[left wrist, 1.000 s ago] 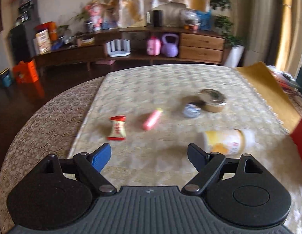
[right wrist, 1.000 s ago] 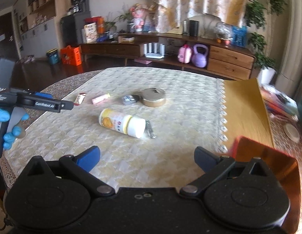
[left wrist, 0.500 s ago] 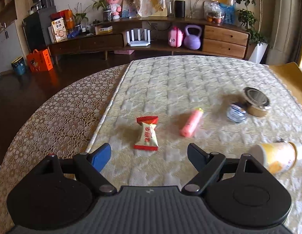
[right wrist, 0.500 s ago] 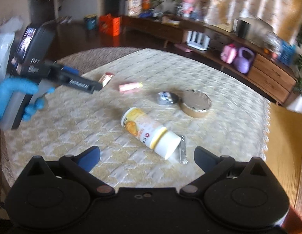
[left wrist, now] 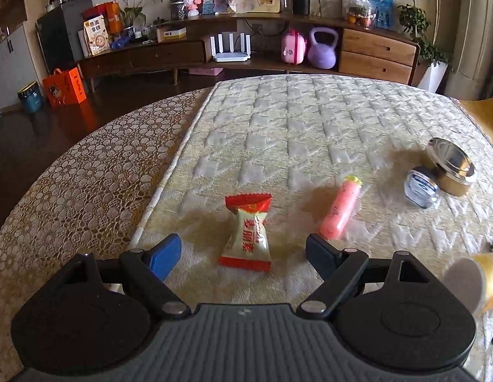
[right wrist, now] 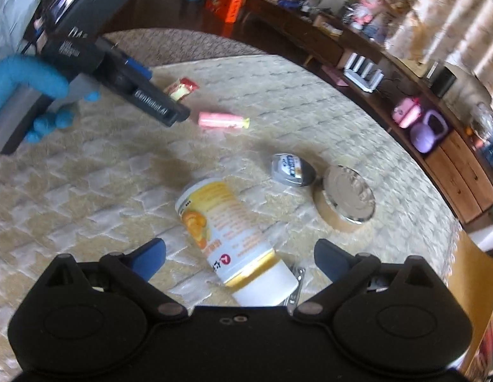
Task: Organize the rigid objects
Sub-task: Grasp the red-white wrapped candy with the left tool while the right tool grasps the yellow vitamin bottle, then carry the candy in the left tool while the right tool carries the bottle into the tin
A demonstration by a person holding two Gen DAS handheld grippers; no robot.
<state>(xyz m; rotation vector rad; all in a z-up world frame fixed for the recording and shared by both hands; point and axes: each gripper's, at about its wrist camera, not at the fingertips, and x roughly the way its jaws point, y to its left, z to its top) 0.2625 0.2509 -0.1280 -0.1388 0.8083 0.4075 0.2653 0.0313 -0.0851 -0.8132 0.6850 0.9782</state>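
Left wrist view: the left gripper has its jaws spread wide and grips nothing; the wrapped candy lies on the quilted tablecloth between the fingertips, untouched, its long axis running away from the camera with the red twisted end farthest. Just right of it the pink tube lies slanted, its yellow tip pointing up and away.

In the right wrist view the right gripper is likewise wide open and empty, poised over the yellow bottle, which lies on its side, white cap toward the camera. Beyond sit a small blue jar and a round metal tin, touching.
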